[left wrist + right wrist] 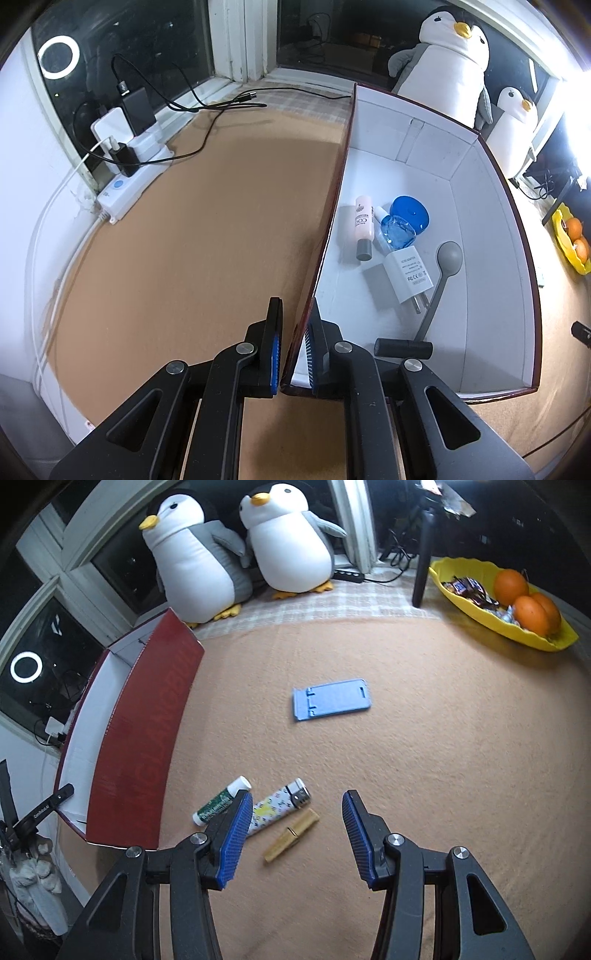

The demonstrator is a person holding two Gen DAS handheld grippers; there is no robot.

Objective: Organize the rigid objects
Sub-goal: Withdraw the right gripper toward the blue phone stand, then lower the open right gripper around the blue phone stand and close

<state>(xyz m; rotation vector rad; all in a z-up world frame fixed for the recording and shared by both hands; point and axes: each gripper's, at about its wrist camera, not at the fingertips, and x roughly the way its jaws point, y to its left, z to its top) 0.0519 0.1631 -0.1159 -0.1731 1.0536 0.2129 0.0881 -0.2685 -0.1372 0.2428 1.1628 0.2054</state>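
The left claw (pixel 295 347) is clamped on the near wall of the red box (pixel 321 236). The right claw (pixel 297 834) hangs spread and empty; the lighter (pixel 279 806) and gold clip (pixel 291 835) lie between its fingers, both slanting up-right.

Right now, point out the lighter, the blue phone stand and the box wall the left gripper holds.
lighter (pixel 279 807): right wrist view, on its patterned body.
blue phone stand (pixel 334 700): right wrist view, on its flat panel.
box wall (pixel 325 236): left wrist view, on its top edge.

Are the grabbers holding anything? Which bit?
The left gripper pinches the box by its near side wall, at the corner. The right gripper is open and holds nothing; the lighter and clip lie loose below it.
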